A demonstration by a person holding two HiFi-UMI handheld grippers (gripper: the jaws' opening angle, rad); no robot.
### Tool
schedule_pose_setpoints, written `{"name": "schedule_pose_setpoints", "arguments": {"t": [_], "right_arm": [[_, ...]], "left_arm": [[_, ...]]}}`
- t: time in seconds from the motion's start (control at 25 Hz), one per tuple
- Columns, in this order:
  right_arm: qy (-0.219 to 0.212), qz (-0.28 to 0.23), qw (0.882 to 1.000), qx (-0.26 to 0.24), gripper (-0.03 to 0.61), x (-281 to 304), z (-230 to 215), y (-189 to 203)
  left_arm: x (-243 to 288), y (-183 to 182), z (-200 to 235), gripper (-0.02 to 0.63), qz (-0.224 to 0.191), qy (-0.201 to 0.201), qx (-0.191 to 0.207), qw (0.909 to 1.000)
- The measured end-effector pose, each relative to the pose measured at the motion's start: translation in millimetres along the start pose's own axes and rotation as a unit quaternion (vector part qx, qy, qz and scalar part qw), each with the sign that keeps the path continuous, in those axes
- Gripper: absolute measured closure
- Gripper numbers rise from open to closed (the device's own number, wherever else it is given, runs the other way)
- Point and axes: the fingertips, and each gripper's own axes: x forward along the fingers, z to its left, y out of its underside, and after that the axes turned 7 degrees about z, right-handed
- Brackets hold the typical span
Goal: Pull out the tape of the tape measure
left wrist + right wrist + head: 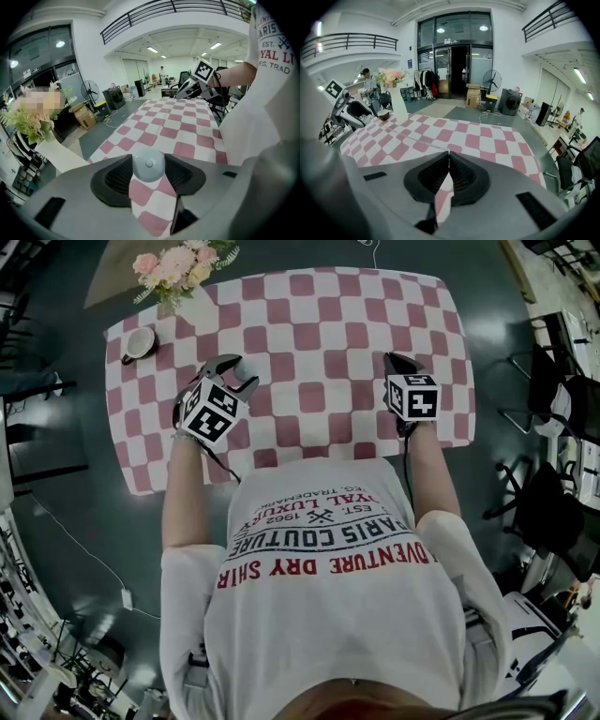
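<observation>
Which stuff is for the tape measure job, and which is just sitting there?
For the job: round tape measure, gripped by the left gripper; right gripper, shut and empty.
Just sitting there: flowers, cup, checked tablecloth.

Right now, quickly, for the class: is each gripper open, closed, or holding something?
Left gripper: jaws closed on the round, pale tape measure.
Right gripper: jaws closed, nothing between them.

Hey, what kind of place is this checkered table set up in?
Probably a big open workshop or lab hall: a railed mezzanine overhead, glass entrance doors, and a floor fan beside cardboard boxes.
</observation>
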Motion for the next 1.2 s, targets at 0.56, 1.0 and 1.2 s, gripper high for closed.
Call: {"name": "schedule_pose_setpoints", "arguments": {"t": [0.56, 1.0, 1.2], "right_arm": [[0.04, 0.007, 0.999, 0.0, 0.548, 2.0, -27.4, 5.6], [0.068, 0.03, 0.997, 0.009, 0.548, 6.1, -50.1, 25.6], [0.052, 0.038, 0.998, 0.006, 0.548, 13.2, -41.3, 27.4]], "left_arm": [[-4.2, 27.3, 20.4, 0.383, 0.014, -0.019, -0.036, 0.9991], [4.7, 50.9, 28.8, 0.383, 0.048, -0.03, -0.047, 0.9973], [15.3, 57.1, 24.3, 0.383, 0.05, -0.013, -0.058, 0.997]]}}
